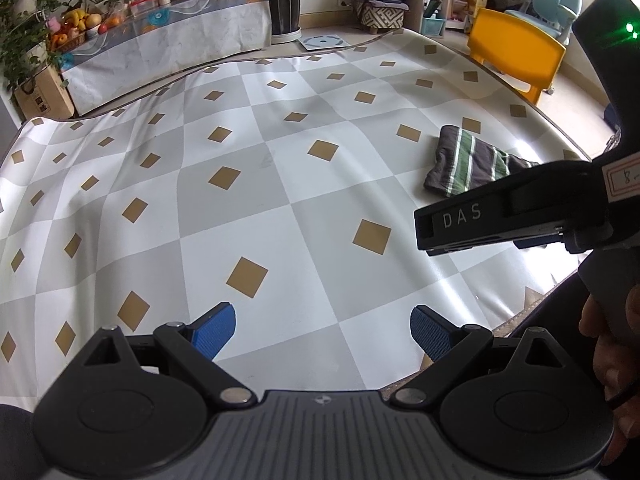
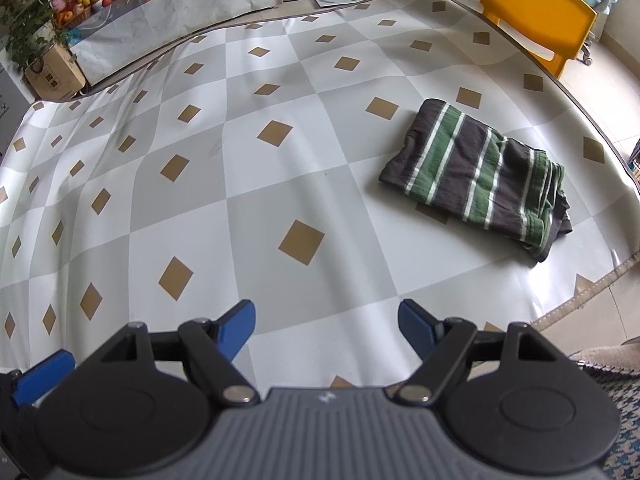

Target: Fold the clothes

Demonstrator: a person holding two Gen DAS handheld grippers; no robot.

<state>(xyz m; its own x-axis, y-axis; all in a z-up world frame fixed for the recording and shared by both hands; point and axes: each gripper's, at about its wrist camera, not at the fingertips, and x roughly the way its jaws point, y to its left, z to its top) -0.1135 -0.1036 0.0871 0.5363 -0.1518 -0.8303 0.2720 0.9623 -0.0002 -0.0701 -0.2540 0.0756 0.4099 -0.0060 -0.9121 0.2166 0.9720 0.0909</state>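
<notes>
Left wrist view: we log the left hand-held gripper (image 1: 322, 330) spread, empty, above the checked table (image 1: 256, 208); the striped garment (image 1: 466, 164) lies far right, partly behind the right hand-held gripper (image 1: 424, 228).

Right wrist view: right hand-held gripper (image 2: 326, 326) spread, empty. Garment (image 2: 476, 172) lies as a folded bundle; nothing else awaits folding here.
</notes>
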